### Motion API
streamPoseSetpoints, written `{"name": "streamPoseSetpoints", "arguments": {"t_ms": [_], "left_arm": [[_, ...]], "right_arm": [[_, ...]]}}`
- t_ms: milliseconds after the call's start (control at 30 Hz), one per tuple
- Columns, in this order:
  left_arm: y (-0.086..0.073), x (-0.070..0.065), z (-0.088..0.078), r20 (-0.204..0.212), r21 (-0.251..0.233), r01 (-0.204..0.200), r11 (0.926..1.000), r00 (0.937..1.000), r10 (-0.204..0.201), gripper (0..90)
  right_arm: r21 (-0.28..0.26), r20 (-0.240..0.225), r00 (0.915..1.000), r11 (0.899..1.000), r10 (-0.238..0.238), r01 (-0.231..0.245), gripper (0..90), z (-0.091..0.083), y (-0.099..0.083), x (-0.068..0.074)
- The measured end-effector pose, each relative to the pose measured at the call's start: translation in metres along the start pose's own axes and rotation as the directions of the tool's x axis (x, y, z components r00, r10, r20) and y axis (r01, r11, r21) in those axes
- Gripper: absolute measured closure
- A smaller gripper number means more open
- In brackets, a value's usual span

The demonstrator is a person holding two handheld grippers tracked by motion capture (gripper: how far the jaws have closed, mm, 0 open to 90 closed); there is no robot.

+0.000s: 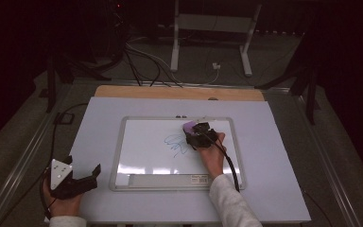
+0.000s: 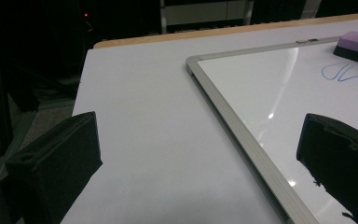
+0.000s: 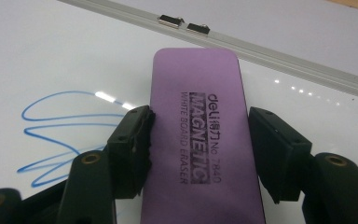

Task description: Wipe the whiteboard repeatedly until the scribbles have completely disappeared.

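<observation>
right hand-held gripper (image 3: 198, 140) clamps purple rectangular magnetic whiteboard eraser (image 3: 205, 135) by long sides | eraser on white aluminium-framed whiteboard (image 1: 123, 142) near far edge, beside blue scribble (image 1: 176, 144) | likely light, stiff, felt-soled; grip mid-length | left hand-held gripper (image 1: 82, 179) released, worktop's near-left corner

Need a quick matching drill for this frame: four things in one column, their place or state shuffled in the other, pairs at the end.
Things:
1. eraser
2. scribble
3. left tongs
4. whiteboard

Place or state:
A. blue, drawn on the board just left of the eraser
B. open, holding nothing, at the near left corner of the table
C. purple, gripped at its long sides by the right tongs
D. framed in silver, lying flat in the middle of the table

Pairs: 1-C, 2-A, 3-B, 4-D
</observation>
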State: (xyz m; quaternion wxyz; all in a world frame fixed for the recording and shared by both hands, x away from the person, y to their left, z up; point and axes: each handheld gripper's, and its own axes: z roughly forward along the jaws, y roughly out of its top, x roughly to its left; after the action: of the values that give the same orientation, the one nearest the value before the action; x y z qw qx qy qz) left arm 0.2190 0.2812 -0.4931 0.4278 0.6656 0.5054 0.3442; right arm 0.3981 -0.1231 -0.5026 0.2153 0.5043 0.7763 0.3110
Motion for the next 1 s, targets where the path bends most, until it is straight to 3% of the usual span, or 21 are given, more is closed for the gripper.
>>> {"name": "streamPoseSetpoints", "arguments": {"t_ms": [200, 667, 833, 1000], "left_arm": [[0.000, 0.000, 0.001, 0.000, 0.003, -0.003, 1.0000, 1.0000, 0.003, 0.4], [0.000, -0.001, 0.000, -0.003, 0.002, -0.004, 1.0000, 1.0000, 0.004, 0.5], [0.000, 0.000, -0.001, -0.005, -0.001, -0.001, 1.0000, 1.0000, 0.001, 0.5], [0.000, 0.001, -0.002, -0.005, -0.007, 0.006, 1.0000, 1.0000, -0.006, 0.5]], "right_arm": [[0.006, -0.011, 0.9999, 1.000, 0.009, -0.009, 41.3, -0.001, -0.001, 0.001], [-0.006, -0.077, 0.9956, 0.999, -0.054, 0.054, 41.5, -0.014, -0.014, 0.027], [0.004, -0.091, 0.9935, 0.998, -0.068, 0.068, 41.5, -0.015, -0.014, 0.026], [0.004, -0.067, 0.9965, 0.999, -0.049, 0.049, 41.5, -0.009, -0.008, 0.020]]}}
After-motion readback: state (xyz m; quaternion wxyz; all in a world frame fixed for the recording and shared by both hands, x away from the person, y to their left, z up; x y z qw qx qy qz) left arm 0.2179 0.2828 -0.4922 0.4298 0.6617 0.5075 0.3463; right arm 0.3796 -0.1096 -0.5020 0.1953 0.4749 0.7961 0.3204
